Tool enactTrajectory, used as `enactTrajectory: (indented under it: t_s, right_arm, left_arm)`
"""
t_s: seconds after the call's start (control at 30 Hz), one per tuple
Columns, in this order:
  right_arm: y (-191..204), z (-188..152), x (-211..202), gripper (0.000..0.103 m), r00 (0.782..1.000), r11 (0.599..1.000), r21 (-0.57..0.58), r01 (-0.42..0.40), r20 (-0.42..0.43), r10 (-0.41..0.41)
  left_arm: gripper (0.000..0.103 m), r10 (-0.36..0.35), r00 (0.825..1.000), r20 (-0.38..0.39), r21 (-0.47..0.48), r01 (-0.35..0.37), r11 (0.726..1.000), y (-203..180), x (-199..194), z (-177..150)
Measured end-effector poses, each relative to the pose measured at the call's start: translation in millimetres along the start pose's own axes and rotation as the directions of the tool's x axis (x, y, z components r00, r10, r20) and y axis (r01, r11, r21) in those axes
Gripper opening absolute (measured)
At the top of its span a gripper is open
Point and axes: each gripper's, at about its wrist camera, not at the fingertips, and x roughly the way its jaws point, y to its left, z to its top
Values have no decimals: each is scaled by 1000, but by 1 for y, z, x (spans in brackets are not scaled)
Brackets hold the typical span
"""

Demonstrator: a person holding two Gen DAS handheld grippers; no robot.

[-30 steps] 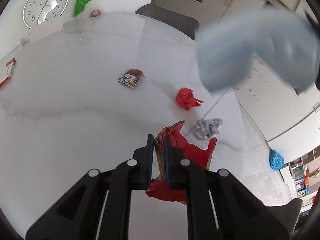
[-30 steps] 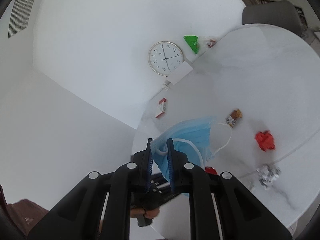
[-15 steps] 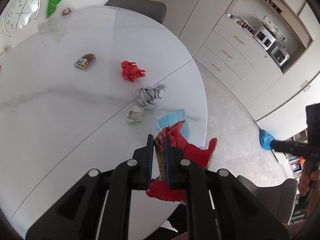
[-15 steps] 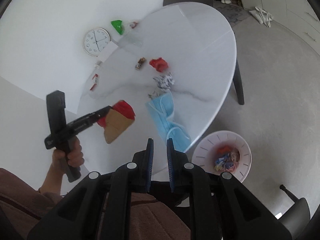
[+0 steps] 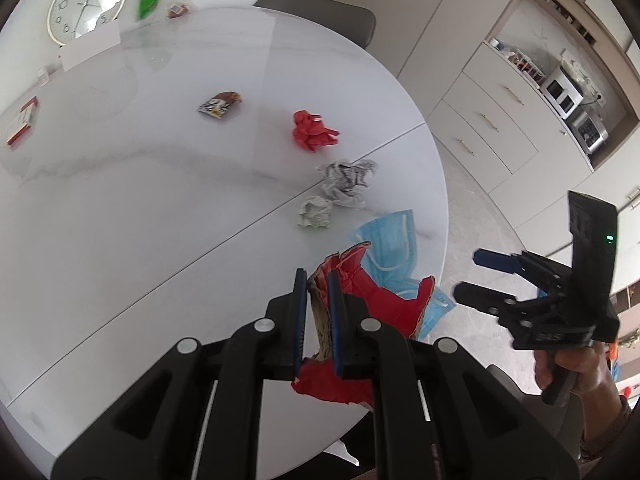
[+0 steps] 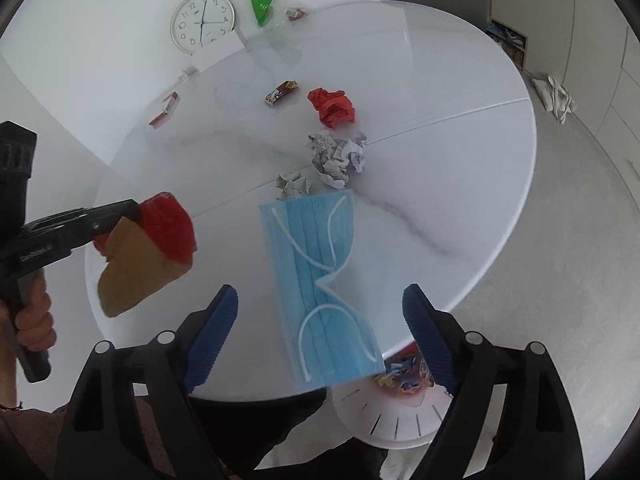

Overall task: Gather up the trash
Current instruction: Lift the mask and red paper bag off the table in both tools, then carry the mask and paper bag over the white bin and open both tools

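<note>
Blue is what catches the eye from the left wrist view: the face mask, which a second ago dangled from the right gripper high over the table, now lies flat near the table's right edge, just this side of two crumpled paper balls. The left gripper has not let go of anything; its jaws are clamped narrow on the torn red-and-brown cardboard wrapper, held above the near edge. Off to the right, past the table's edge, the right gripper hangs over the floor with its fingers spread and nothing between them.

From the right wrist view the same change shows from above. The right gripper has its jaws opening wide, and the face mask lies beneath them, its lower end hanging over the near edge of the table. Directly under that edge sits a white bin already holding bright scraps. At the left the left gripper carries the cardboard wrapper.

To my mind the mask has missed the bin and needs picking up again, while the wrapper looks ready to drop. Farther up the table a red crumpled wad and a snack wrapper still wait.
</note>
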Motion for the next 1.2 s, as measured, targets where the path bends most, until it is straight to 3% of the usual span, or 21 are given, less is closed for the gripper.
enactTrajectory:
  t_s: [0.2, 0.4, 0.47, 0.53, 0.63, 0.7, 0.8, 0.9, 1.03, 1.2]
  right_arm:
    - [23, 10, 57, 88, 996, 1000, 9, 19, -86, -18]
    - [47, 6, 86, 89, 973, 974, -82, 211, -77, -217]
    - [47, 5, 88, 77, 965, 966, -82, 246, -73, -252]
    - [43, 5, 88, 50, 964, 967, -58, 248, -83, -252]
    - [30, 3, 81, 21, 973, 976, 17, 218, -88, -215]
    - [20, 1, 72, 14, 979, 979, 67, 192, -85, -186]
    - [0, -5, 44, 12, 995, 979, 182, 97, -50, -89]
    - [-11, -16, 7, 12, 998, 975, 213, 62, -13, -61]
    - [-24, -46, -43, 12, 995, 979, 182, 97, -14, -96]
    - [-57, -84, -49, 12, 990, 970, 204, 134, -75, -121]
  left_arm:
    - [10, 32, 999, 1, -32, -32, 999, 25, -2, -3]
    - [11, 19, 1000, -15, -30, -20, 999, 38, 1, -2]
    - [10, 18, 1000, -20, -12, -18, 1000, 39, 3, -1]
    - [10, 12, 1000, -26, 0, -12, 1000, 39, 5, 0]
    - [10, 3, 1000, -27, 15, -2, 1000, 38, 7, 3]
    - [10, 0, 1000, -27, 28, 1, 1000, 35, 8, 4]
    - [10, -14, 1000, -28, 45, 15, 999, 27, 10, 7]
    - [10, -33, 999, -28, 68, 35, 997, 12, 11, 7]
    - [10, -55, 998, -37, 93, 58, 994, -10, 14, 5]
    - [10, -70, 996, -50, 103, 74, 992, -38, 18, -1]
